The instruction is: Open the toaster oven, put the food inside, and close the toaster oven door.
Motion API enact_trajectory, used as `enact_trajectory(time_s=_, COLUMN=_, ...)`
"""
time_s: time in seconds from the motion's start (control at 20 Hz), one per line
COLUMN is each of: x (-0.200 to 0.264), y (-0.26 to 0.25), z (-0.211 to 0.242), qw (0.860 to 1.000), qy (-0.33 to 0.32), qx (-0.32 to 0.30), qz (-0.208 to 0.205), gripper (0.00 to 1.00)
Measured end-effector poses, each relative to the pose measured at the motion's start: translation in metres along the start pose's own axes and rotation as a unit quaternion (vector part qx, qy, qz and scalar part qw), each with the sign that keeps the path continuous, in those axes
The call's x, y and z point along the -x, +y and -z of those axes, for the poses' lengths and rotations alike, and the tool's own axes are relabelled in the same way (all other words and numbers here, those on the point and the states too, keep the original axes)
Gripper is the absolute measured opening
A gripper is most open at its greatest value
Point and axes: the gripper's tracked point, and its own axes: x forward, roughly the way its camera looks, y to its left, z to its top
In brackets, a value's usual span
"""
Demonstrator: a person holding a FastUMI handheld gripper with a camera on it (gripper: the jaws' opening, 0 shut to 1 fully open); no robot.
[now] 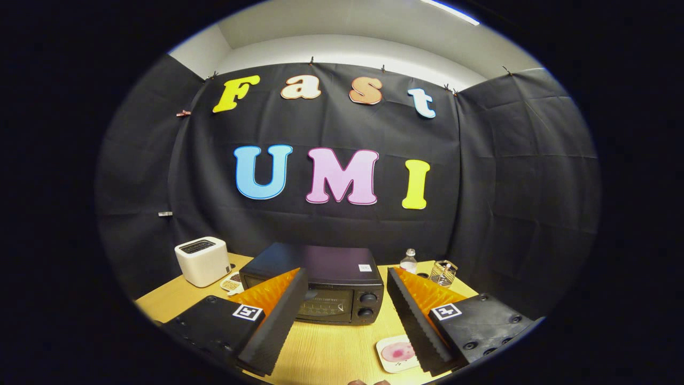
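The toaster oven is a black box with a glass door and two round knobs down its right side; it sits upright on the wooden table, door shut. The food, a pink round piece, lies on a small white plate, near and right of the oven.

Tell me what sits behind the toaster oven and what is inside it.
Behind the toaster oven, near the wall, stand a small clear bottle and a wire holder. Its door is closed, so the inside cannot be made out. The gripper is open, holding nothing.
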Motion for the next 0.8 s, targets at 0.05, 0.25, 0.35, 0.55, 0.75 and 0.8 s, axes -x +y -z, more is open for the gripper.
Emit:
enact_trajectory(time_s=0.05, x=-0.001, y=-0.001, z=0.003, qw=1.0, qy=0.004, qx=-0.003, qz=0.002, gripper=0.98)
enact_trajectory(time_s=0.25, x=-0.01, y=0.008, z=0.011, qw=1.0, qy=0.014, qx=-0.007, qz=-0.005, gripper=0.98)
enact_trajectory(time_s=0.35, x=-0.016, y=0.017, z=0.013, qw=1.0, qy=0.016, qx=-0.007, qz=-0.012, gripper=0.98)
enact_trajectory(time_s=0.55, x=-0.031, y=0.042, z=0.015, qw=0.999, qy=0.018, qx=-0.008, qz=-0.032, gripper=0.98)
enact_trajectory(time_s=0.75, x=-0.05, y=0.06, z=0.015, qw=0.999, qy=0.012, qx=-0.007, qz=-0.039, gripper=0.98)
enact_trajectory(time_s=0.8, x=-0.056, y=0.066, z=0.018, qw=0.999, qy=0.016, qx=-0.011, qz=-0.041, gripper=0.98)
